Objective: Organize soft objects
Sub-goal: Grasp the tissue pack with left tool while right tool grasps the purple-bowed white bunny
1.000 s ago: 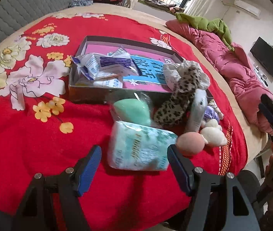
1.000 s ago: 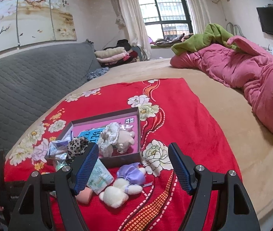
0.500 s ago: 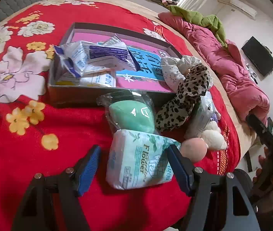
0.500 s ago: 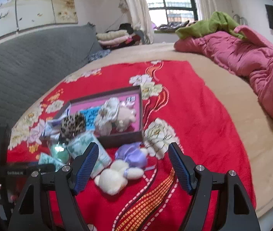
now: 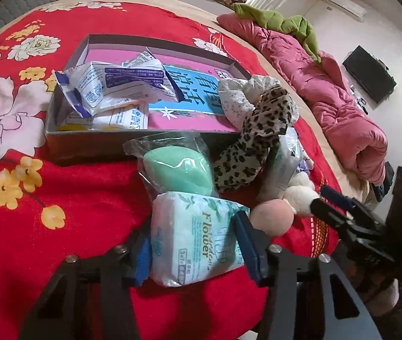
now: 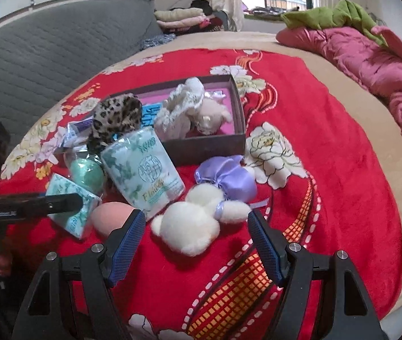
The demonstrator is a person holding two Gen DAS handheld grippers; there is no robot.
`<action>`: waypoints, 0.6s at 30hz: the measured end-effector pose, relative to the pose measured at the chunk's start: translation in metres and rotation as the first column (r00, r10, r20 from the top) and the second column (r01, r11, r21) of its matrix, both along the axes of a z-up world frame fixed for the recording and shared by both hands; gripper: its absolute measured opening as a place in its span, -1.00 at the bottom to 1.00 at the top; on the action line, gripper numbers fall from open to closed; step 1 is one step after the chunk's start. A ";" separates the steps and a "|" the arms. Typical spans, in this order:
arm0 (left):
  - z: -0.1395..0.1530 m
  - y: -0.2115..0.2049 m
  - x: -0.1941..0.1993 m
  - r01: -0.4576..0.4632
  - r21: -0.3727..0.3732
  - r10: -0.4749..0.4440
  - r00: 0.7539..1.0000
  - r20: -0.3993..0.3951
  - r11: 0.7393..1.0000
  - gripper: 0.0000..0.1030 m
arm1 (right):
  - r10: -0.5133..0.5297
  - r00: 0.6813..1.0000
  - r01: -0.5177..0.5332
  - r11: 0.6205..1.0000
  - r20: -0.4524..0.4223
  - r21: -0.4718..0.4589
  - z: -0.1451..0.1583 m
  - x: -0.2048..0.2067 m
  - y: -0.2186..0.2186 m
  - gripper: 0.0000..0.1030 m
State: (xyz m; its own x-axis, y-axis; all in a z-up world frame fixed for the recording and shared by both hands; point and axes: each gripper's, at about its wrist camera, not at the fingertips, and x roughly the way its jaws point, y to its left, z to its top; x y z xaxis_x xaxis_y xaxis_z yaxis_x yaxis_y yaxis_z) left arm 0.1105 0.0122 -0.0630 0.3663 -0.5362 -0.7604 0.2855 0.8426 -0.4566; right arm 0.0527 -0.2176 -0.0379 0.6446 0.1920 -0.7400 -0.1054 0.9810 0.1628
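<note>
A tissue pack (image 5: 198, 238) lay near the bedspread's (image 5: 59, 175) front edge, long axis running away from the left gripper (image 5: 198, 250), whose jaws had just closed onto its sides; the right gripper (image 6: 196, 236), jaws spread, hovered before a white plush toy (image 6: 192, 223)

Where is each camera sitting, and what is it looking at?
Left wrist view: sits on the left claw, looking down the bed toward the pink quilt; its blue pads have just been closing and now squeeze the pale green tissue pack; the right claw shows at right.
Right wrist view: sits on the open right claw, facing the grey headboard, above the fluffy white plush bear.
Both share the tissue pack, the peach egg-shaped sponge and the shallow cardboard box.
</note>
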 end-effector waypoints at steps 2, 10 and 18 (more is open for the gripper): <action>0.000 0.002 0.001 -0.002 -0.014 0.002 1.000 -0.006 1.000 -0.08 | -0.015 1.000 0.015 1.000 -0.010 0.010 -0.003 0.004 0.000 0.47; 0.000 0.005 0.000 -0.005 -0.038 0.004 1.000 -0.011 0.999 -0.15 | -0.066 0.997 0.068 0.996 -0.037 0.061 -0.013 0.016 -0.005 0.47; 0.003 0.003 -0.003 -0.008 -0.046 0.008 1.000 -0.007 0.999 -0.18 | -0.116 0.992 0.116 0.993 -0.057 0.002 -0.025 0.027 0.001 0.48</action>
State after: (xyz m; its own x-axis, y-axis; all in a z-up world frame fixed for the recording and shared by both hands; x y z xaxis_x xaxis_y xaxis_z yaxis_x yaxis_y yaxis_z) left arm 0.1076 0.0153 -0.0603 0.3654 -0.5681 -0.7374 0.2756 0.8227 -0.4972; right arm 0.0797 -0.2166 -0.0630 0.6198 0.1221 -0.7752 0.0187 0.9852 0.1702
